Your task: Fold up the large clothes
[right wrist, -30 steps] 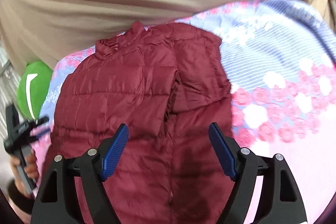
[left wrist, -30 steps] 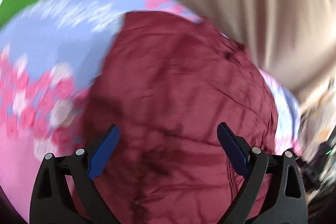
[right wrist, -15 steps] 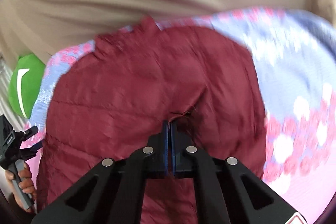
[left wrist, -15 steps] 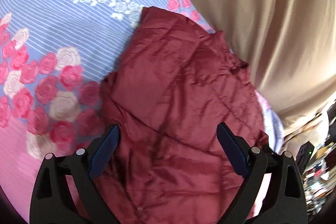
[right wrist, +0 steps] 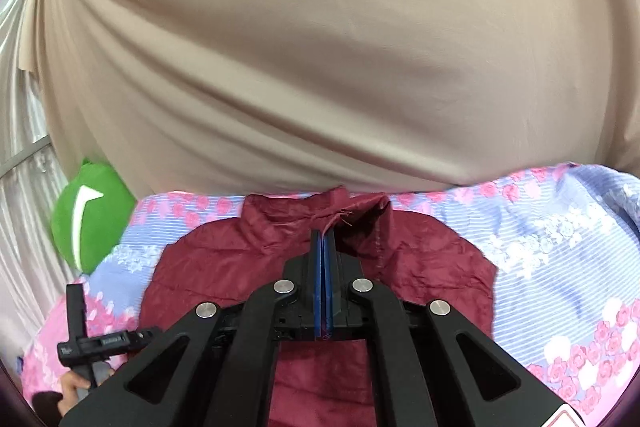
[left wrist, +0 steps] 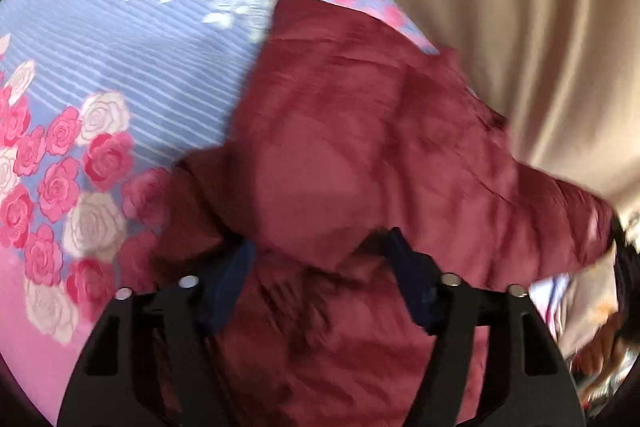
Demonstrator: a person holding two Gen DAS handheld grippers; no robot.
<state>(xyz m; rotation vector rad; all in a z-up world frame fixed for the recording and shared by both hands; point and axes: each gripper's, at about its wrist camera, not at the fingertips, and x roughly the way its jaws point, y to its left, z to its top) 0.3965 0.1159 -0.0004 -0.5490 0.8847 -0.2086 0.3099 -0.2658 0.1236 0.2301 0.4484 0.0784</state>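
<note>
A dark red quilted jacket lies on a floral bedspread. In the left wrist view my left gripper is open, its blue pads straddling a raised fold of the jacket. In the right wrist view the jacket lies flat with its collar toward the far edge. My right gripper is shut on a thin edge of the jacket fabric and holds it lifted above the jacket. The left gripper's handle and a hand show at the lower left.
A beige curtain hangs behind the bed. A green cushion sits at the bed's far left corner. The bedspread shows blue stripes and pink roses around the jacket. Clutter shows at the right edge of the left wrist view.
My right gripper shut on the jacket's edge and has lifted and carried it toward the collar. My left gripper has moved in low over a fold of the jacket, still open.
</note>
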